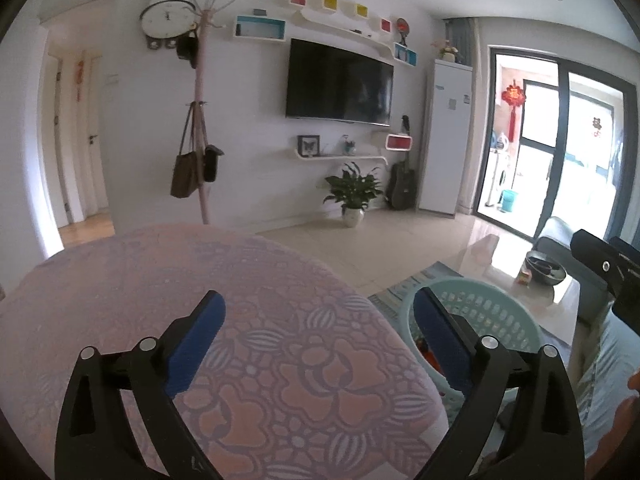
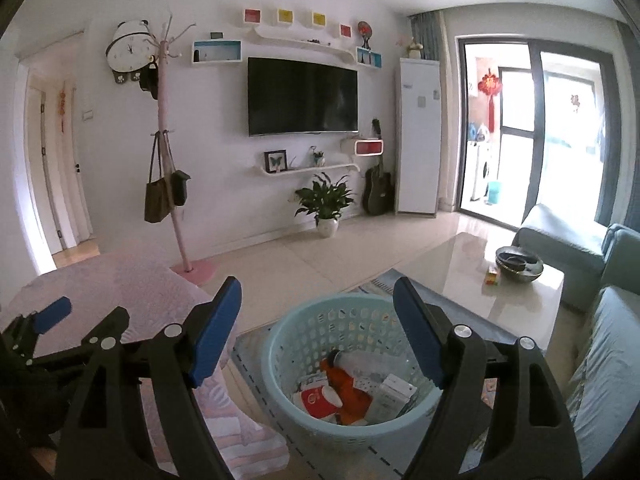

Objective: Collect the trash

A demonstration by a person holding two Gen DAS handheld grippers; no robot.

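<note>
In the left wrist view, the doorway (image 1: 76, 152) sits at the far left, with the clock (image 1: 168, 12) and coat rack (image 1: 200, 120) at upper left, two bags (image 1: 188, 172) hanging from the rack. Below them, the pink patterned cloth (image 1: 240, 320) fills the lower left and centre of the frame. Your left gripper (image 1: 318, 344) hovers above it with its blue-padded jaws spread wide and nothing between them. The TV (image 1: 340, 82) hangs at upper centre, a potted plant (image 1: 354, 196) stands on the floor under it, and a guitar (image 1: 402, 188) leans just beside the white cabinet (image 1: 444, 136). At lower right the basket (image 1: 492, 320) shows behind the right jaw, its contents mostly hidden. A glass table (image 1: 520, 288) with a dark bowl (image 1: 546, 266) lies right of it, and your right gripper's black body pokes in at the right edge.

In the right wrist view, your left gripper (image 2: 44, 320) appears at lower left over the cloth (image 2: 120, 280). Your right gripper (image 2: 318, 328) fills the bottom, jaws also wide apart and empty. Between them, at lower centre, the basket (image 2: 288, 332) stands on a rug (image 2: 256, 344); the trash (image 2: 344, 392) lies inside it: an orange wrapper, a red-and-white packet, a white carton. The table (image 2: 460, 276) and bowl (image 2: 520, 266) sit right of centre, and the sofa (image 2: 600, 360) runs along the right edge.
</note>
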